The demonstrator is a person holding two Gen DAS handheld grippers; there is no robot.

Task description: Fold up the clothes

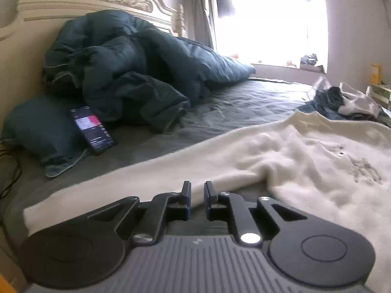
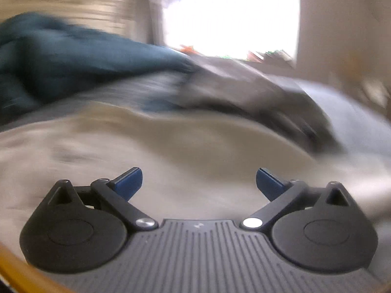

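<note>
On the grey-sheeted bed (image 1: pixel 232 105), a cream, fluffy knitted sweater with a faint grey print (image 1: pixel 305 156) lies spread flat, one long sleeve stretched toward the left gripper (image 1: pixel 197 190). It looks soft, light and floppy, likely to sag and stretch, so hems, cuffs or shoulder seams seem the best holds. Left jaws stand nearly closed with a narrow gap, nothing pinched between them. The right gripper (image 2: pixel 199 179) hangs over the same sweater, jaws wide apart and empty; its view is blurred.
</note>
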